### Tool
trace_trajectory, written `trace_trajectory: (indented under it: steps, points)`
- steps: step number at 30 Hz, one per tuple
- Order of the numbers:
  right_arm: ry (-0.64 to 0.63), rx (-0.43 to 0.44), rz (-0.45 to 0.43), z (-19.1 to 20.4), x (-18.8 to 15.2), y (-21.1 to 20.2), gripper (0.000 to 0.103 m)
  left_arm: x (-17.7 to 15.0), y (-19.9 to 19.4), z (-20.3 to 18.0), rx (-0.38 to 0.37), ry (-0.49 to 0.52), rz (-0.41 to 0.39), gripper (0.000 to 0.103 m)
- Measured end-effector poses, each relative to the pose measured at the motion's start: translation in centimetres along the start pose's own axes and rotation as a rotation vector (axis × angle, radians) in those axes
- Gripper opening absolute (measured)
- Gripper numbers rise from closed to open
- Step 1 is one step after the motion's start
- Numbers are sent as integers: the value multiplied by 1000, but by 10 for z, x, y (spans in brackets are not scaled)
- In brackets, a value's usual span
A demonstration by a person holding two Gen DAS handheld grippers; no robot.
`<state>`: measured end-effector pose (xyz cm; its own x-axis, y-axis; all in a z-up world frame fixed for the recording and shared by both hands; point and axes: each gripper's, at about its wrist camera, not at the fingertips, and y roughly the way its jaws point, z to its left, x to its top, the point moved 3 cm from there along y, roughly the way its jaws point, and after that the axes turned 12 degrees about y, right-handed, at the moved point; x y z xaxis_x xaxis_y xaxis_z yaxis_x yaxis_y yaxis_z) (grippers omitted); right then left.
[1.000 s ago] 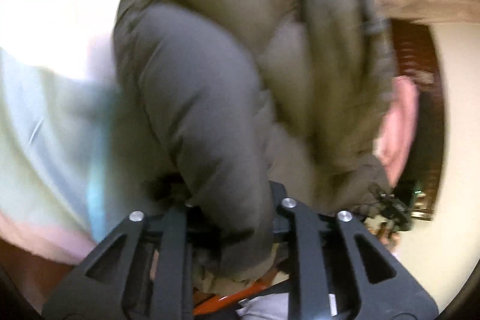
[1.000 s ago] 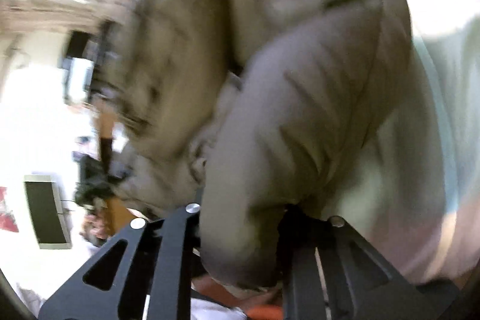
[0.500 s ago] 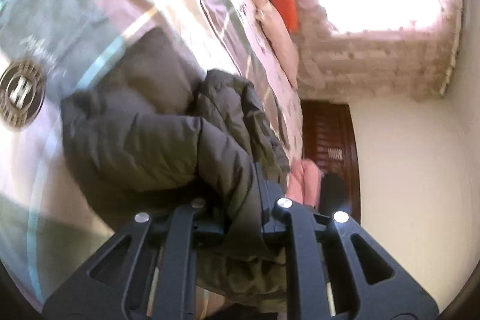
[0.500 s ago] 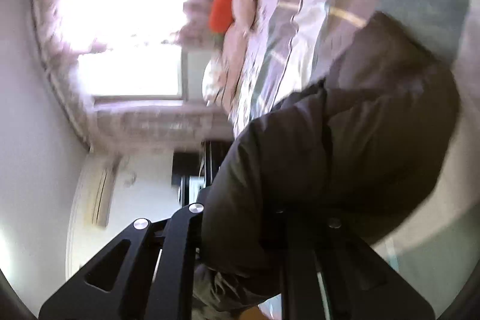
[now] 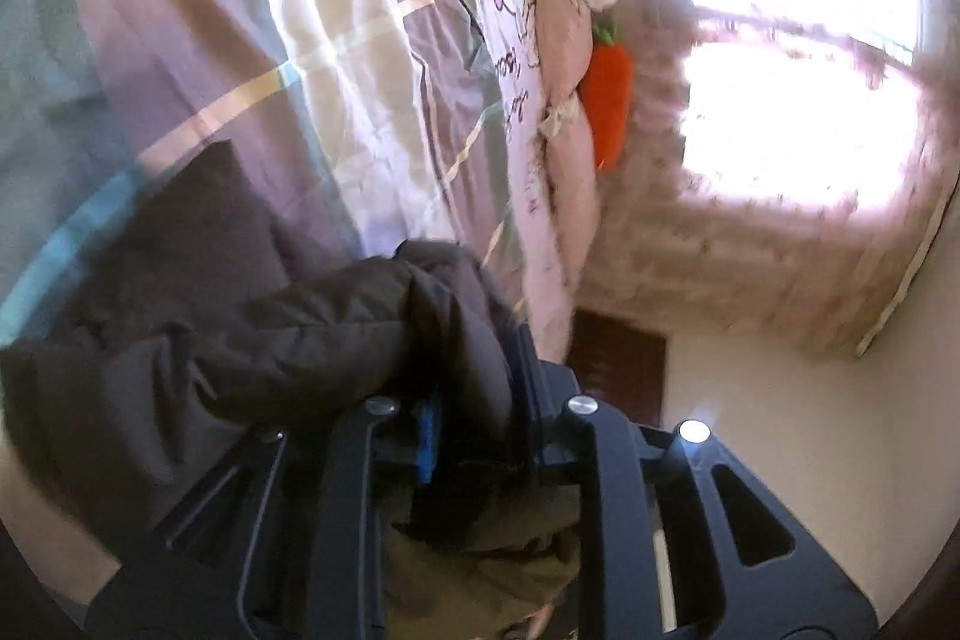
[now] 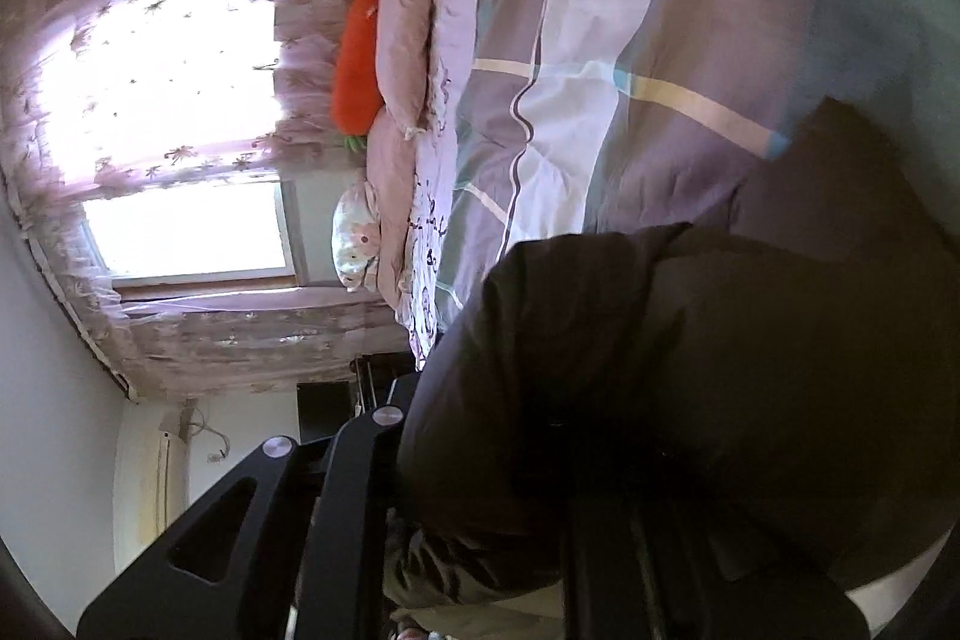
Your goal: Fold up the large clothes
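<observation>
Over the near edge of the plaid pastel bedspread (image 5: 252,58), the dark olive puffy jacket (image 5: 312,334) hangs bunched between the two tools. The left gripper (image 5: 474,400) pinches a thick fold of its padding, and the right gripper (image 6: 480,460) has its fingers buried in fabric, clamped on another fold. Half a second ago the coat filled more of both views and the round logo on the bedspread showed; now that logo is out of sight and more bedding shows beyond. At the far edge of the bed lie a pink rolled quilt (image 6: 408,40) and an orange carrot-shaped plush (image 5: 612,100), beside the bright curtained window (image 6: 162,88).
</observation>
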<state>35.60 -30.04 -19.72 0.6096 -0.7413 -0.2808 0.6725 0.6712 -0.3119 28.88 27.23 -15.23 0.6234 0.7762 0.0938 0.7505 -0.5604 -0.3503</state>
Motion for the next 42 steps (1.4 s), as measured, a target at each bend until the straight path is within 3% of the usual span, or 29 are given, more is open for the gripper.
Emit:
trace_trajectory:
  steps: [3, 6, 8, 9, 10, 11, 15, 17, 19, 21, 23, 26, 27, 31, 32, 35, 36, 39, 42]
  points:
    - [0, -29, 12, -5, 13, 11, 26, 16, -2, -2, 16, 19, -79, 21]
    - [-32, -42, -4, -9, 15, 16, 36, 14, -18, -32, 112, 98, -203, 21]
    - [-16, -7, -11, -8, 20, 19, 50, 6, -33, -76, 195, 256, -292, 26]
    - [-7, 29, -23, -5, 24, 18, 63, -1, -36, -98, 231, 343, -307, 31]
    - [-8, 53, -36, -1, 27, 16, 68, -10, -33, -120, 253, 427, -303, 41]
    - [-10, 68, -46, 3, 29, 15, 77, -23, -24, -142, 261, 518, -262, 51]
    - [-75, 74, -121, 22, 34, -4, 80, -75, 27, -172, 273, 684, -74, 53]
    - [-129, 58, -209, 31, 34, -19, 80, -106, 55, -167, 329, 757, 25, 53]
    - [-237, 25, -372, 49, 34, -48, 81, -132, 75, -152, 404, 804, 101, 53]
    - [-307, -43, -456, 66, 33, -71, 83, -143, 89, -137, 476, 815, 156, 53]
    - [-362, -108, -435, 85, 22, -76, 83, -143, 96, -128, 562, 848, 150, 53]
    - [-616, -258, -323, 113, -44, -54, 83, -140, 104, -123, 665, 911, 120, 56]
    - [-760, -311, -266, 115, -83, -35, 83, -139, 107, -120, 679, 909, 119, 56]
    - [-1037, -505, -21, 85, -184, 54, 83, -137, 116, -104, 733, 890, 133, 59]
    - [-1078, -548, -11, 75, -194, 73, 83, -136, 119, -101, 745, 887, 132, 61]
    - [-1132, -658, -56, 52, -194, 109, 86, -127, 121, -96, 777, 886, 132, 69]
    - [-1126, -657, -84, 46, -186, 116, 91, -121, 125, -94, 787, 902, 131, 69]
    - [-1012, -620, -167, 40, -148, 112, 94, -95, 119, -81, 850, 909, 96, 69]
    - [-917, -623, -247, 37, -110, 101, 94, -56, 87, -51, 937, 776, 23, 69]
